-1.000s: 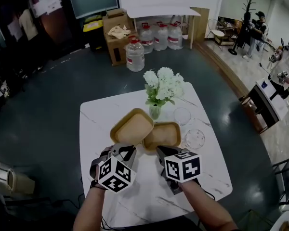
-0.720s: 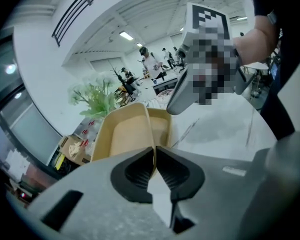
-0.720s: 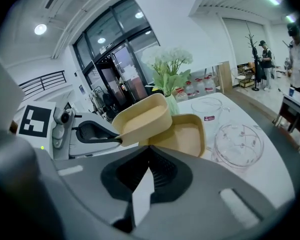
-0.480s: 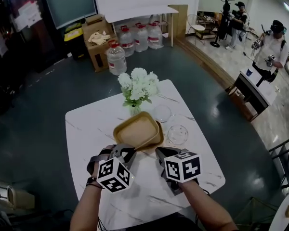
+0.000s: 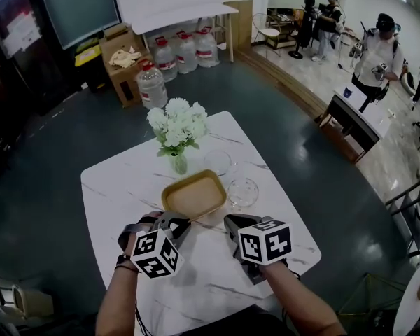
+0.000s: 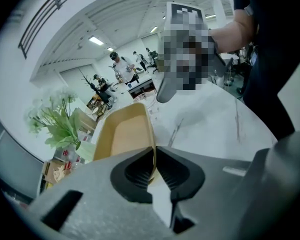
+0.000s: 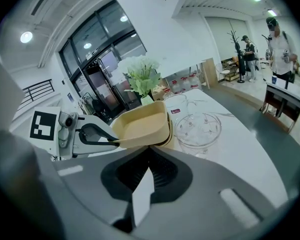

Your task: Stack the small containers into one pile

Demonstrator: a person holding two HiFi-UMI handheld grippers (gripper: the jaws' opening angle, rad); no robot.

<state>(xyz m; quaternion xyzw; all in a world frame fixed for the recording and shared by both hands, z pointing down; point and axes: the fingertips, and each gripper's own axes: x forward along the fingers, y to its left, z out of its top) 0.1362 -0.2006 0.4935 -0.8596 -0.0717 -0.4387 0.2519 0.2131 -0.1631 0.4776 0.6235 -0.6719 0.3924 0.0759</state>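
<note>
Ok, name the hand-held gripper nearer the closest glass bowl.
Right. The right hand-held gripper sits just short of the glass bowl; the left hand-held gripper is across the tan containers.

The tan containers [image 5: 194, 194] looked matt and smooth, perhaps pressed pulp or plastic; the table [image 5: 112, 187] was polished white, marble-like, with grey veins; the glass bowls [image 5: 243, 189] were clear and shiny; the left gripper [image 6: 154, 156] and the right gripper [image 7: 147, 151] were matt grey plastic.

Desk [image 5: 119, 187]: containers [image 5: 194, 194] nested one in the other at centre. Vase [image 5: 178, 163] behind them. Near bowl [image 5: 243, 191] just right of the containers; far bowl [image 5: 218, 162] behind it, right of the vase. Left gripper [image 5: 178, 222] at the containers' near-left rim, right gripper [image 5: 232, 222] at the near-right rim.
</note>
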